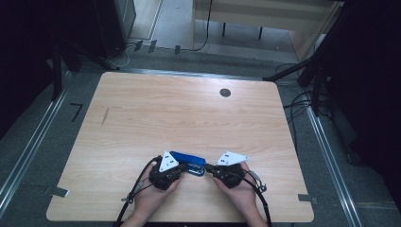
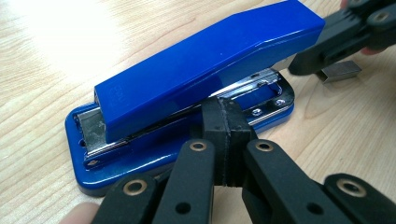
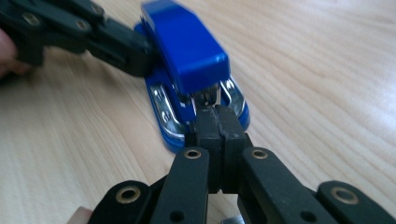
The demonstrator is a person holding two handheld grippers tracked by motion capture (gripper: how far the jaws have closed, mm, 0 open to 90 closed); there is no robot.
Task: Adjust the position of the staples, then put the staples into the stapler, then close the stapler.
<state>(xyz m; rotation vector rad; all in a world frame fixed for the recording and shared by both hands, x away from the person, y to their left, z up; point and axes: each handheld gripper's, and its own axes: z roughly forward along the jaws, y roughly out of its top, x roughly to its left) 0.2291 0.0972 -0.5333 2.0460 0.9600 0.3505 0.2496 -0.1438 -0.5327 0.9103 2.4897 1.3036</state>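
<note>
- While both of a person's hands rest near the front edge of the pale wood-grain table point(image 1: 142, 109), a glossy blue plastic stapler point(image 1: 190, 161) with a chrome staple rail lies between two black two-jaw grippers, a little right of that edge's middle.
- From the left, the left gripper point(image 2: 228, 122) stands with its jaws pressed together, pad against pad; the closed tip touches the long side of the stapler's blue base, just under the chrome rail, and nothing sits between the pads.
- From the right, the right gripper point(image 3: 215, 122) is likewise pressed together, its closed tip at the stapler's end, just below the raised blue top cover, where the chrome rail shows. Whether the tip bears on the metal or merely meets it cannot be told.
- Seen through the left gripper view, the stapler's top cover stands tilted up off the base, and a small silvery strip of staples point(image 2: 341, 71) lies on the bare wood just beside the stapler, near the other gripper's black tip.
- Seen from above, grey three-cornered plates top both grippers, and black cables trail back past the hands toward the table's front edge.
- A small round dark grommet point(image 1: 225, 92) sits near the far edge, well apart from the work.
</note>
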